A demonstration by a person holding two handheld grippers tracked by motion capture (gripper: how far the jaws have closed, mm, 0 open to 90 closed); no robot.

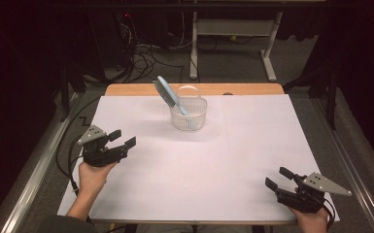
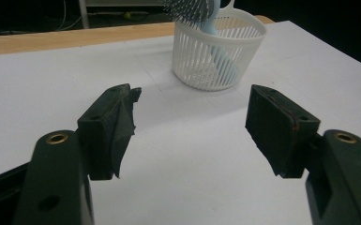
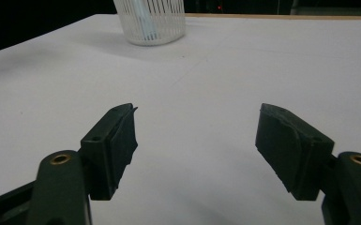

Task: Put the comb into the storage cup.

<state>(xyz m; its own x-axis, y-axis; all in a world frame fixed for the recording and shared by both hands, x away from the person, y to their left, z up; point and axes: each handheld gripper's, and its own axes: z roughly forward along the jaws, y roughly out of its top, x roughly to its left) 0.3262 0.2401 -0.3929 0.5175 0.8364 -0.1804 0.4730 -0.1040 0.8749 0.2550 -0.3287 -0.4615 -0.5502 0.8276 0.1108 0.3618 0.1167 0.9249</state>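
Nearest the camera, at the worktop's (image 1: 194, 160) near right corner, the right gripper (image 1: 278, 177) rests low with its jaws spread wide and nothing between them; in the right gripper view its pads (image 3: 122, 136) frame bare white surface. Along the left edge, the left gripper (image 1: 123, 139) is held just above the sheet, jaws likewise parted and empty, aimed toward the middle of the far side.

That is where the white slatted basket (image 1: 189, 114) stands, a little in from the far edge and well apart from both grippers. A blue hairbrush (image 1: 169, 94) leans in it, handle down inside, bristled head sticking out up and to the left over the rim.

The brush looks like the thing to be handled, and the risks come from how it sits. The basket seems light and its handle loop stands right behind the brush, so a pull on the head at an angle could drag or tip the basket rather than free the brush. A gripper closing on the bristles instead of the solid back may slip. Steadying the rim with the other gripper would likely help.
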